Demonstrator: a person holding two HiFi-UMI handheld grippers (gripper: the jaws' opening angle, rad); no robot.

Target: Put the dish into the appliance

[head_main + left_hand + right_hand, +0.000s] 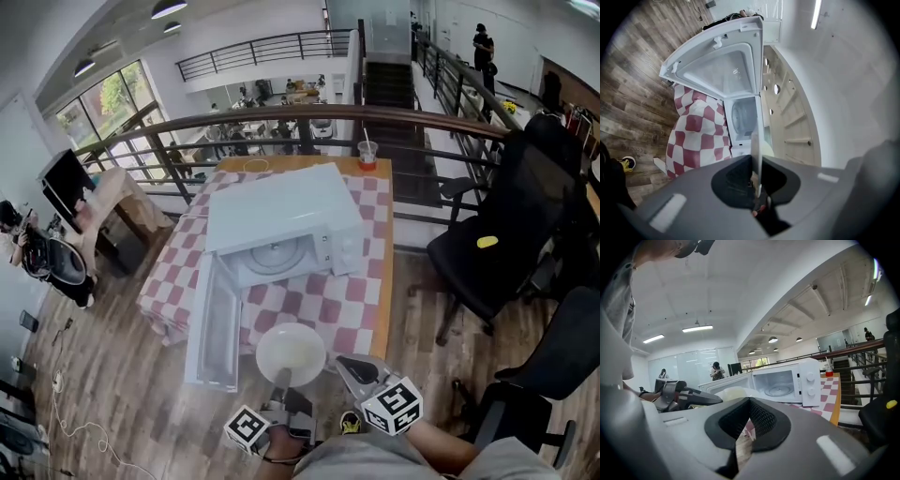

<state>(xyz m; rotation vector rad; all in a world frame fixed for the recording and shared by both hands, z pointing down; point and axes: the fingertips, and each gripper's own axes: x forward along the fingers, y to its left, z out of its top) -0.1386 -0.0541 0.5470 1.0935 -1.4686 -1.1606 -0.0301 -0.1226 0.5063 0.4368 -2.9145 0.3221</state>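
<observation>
One dish in hand: white round shallow dish clamped by its near rim in left gripper, low centre of frame, over near edge of red-and-white checked table.
Straight up-frame from dish to open cavity of white box microwave. White door swung out at lower left, off that line. Left nearer. Right gripper just right of dish, tips closed on nothing. In cavity only a glass turntable. Likely a level push forward, dish kept flat.
</observation>
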